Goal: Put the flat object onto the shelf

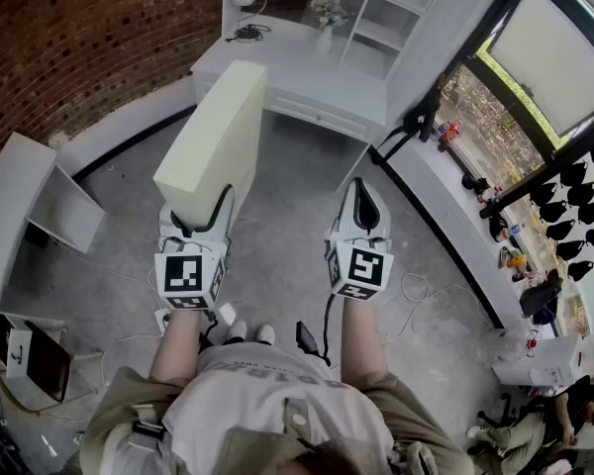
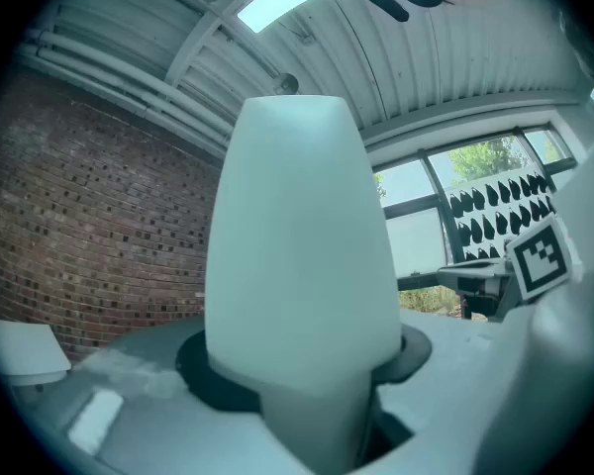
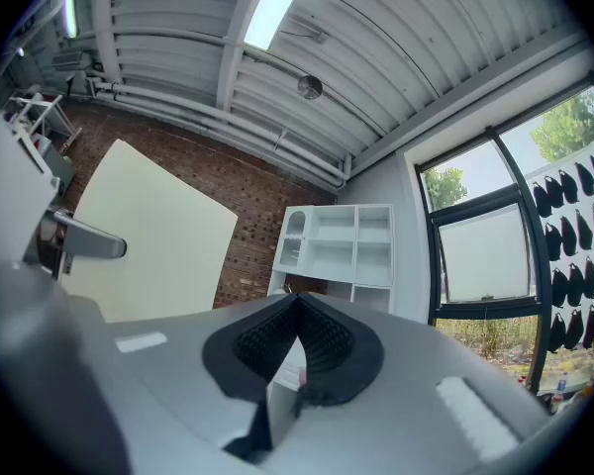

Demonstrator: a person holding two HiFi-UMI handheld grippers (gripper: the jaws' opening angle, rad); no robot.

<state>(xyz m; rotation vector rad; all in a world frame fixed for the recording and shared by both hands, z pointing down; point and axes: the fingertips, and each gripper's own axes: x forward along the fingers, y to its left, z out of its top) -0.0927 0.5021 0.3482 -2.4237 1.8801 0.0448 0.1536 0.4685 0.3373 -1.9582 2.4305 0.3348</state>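
Left gripper (image 2: 302, 362) on flat object (image 2: 297, 236), edge-on

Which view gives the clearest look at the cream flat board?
Head view: nearly the whole board shows, standing on edge in the left hand-held gripper. The left gripper view shows only its near edge up close; the right gripper view shows one broad face.

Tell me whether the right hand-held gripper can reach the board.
Probably yes: the board, upright in the left hand-held gripper, faces the right hand-held gripper with nothing between; its shut jaws must open.
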